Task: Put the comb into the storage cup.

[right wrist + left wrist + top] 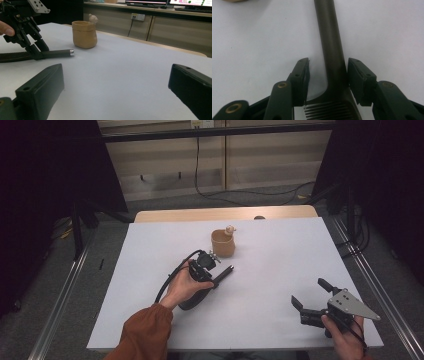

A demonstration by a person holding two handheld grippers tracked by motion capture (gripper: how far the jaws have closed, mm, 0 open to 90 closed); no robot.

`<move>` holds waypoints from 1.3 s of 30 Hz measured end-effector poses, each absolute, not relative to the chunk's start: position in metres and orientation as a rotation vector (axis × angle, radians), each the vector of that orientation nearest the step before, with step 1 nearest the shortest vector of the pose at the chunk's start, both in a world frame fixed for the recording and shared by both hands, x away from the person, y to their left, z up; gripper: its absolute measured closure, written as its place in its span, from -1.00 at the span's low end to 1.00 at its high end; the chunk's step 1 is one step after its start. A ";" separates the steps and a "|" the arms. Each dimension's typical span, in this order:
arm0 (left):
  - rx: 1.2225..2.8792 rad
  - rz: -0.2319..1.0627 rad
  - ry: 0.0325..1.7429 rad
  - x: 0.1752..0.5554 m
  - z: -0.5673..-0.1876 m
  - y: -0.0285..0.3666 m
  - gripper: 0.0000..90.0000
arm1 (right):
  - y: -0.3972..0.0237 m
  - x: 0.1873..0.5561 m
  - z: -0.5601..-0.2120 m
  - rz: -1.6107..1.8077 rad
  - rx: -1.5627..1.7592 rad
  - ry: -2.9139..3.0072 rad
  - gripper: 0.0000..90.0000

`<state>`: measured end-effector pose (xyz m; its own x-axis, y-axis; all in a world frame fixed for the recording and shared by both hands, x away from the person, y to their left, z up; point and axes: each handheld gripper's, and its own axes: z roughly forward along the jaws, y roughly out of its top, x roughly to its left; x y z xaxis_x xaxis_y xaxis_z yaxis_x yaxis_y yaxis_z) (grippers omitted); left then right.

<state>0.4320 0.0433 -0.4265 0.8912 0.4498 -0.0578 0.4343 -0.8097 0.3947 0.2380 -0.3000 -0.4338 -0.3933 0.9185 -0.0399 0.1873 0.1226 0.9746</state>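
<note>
A black comb (225,272) with a long round handle lies flat on the white table (280,250), its handle end toward a tan pot (223,244). My left gripper (215,279) points down over it. In the left gripper view the comb's handle (332,50) runs up between the jaws just above the teeth. The right pad is close against it and the left pad stands off with a gap, so the gripper (328,65) is open. My right gripper (308,291) rests open and empty near the front right corner.
The tan pot (84,35) has a small pale figure (93,18) on its rim and stands just beyond the comb's metal-tipped handle end (53,53). A wooden strip edges the table's far side. Dark frames and cables stand around the table.
</note>
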 end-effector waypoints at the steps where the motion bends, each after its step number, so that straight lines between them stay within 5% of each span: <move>1: 2.662 0.063 0.630 0.432 -0.426 0.043 0.20 | -0.300 0.238 -0.434 1.325 1.081 1.702 -1.00; 27: 2.699 0.052 0.687 0.427 -0.425 0.032 0.61 | -0.298 0.239 -0.434 1.323 1.066 1.721 -1.00; 39: 2.648 -0.042 0.732 0.435 -0.425 0.039 0.62 | -0.298 0.238 -0.435 1.329 1.066 1.723 -1.00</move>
<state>0.4346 0.0389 -0.4247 0.8630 0.4879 -0.1309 0.4998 -0.7867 0.3624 0.2384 -0.2985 -0.4346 -0.4133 0.9095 -0.0455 0.1872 0.1337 0.9732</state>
